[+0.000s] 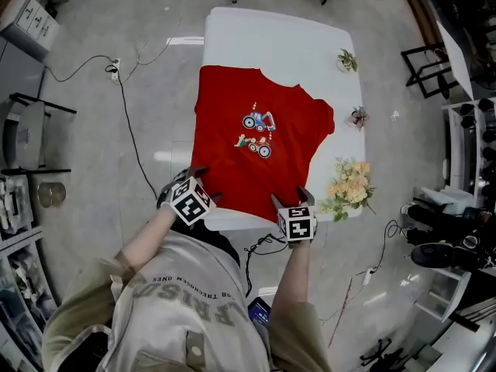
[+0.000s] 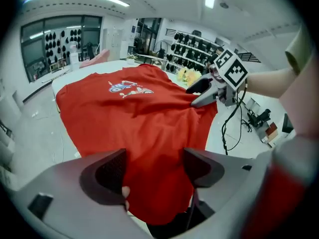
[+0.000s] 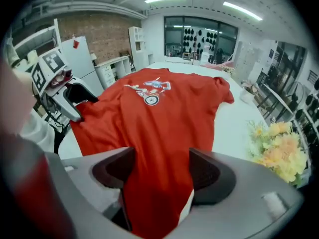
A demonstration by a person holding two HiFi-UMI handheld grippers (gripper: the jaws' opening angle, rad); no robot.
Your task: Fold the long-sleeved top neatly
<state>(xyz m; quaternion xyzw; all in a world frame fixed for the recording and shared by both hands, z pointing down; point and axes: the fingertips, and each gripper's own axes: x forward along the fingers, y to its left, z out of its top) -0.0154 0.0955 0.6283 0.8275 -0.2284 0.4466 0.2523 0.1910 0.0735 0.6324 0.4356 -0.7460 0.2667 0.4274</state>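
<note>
Red top (image 1: 256, 142), flat on white table (image 1: 310, 45), near hem lying between open jaws of left gripper (image 1: 203, 183) and right gripper (image 1: 292, 200), unpinched, neck end far, long axis near-to-far.

matt red cloth top (image 1: 252, 146) on smooth white table (image 1: 271, 37); glossy floor (image 1: 147, 91).

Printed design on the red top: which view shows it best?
The head view: the printed design faces the camera from above, whole, on the red top. The left gripper view shows it small and slanted, farther off; the right gripper view shows it slanted too.
</note>
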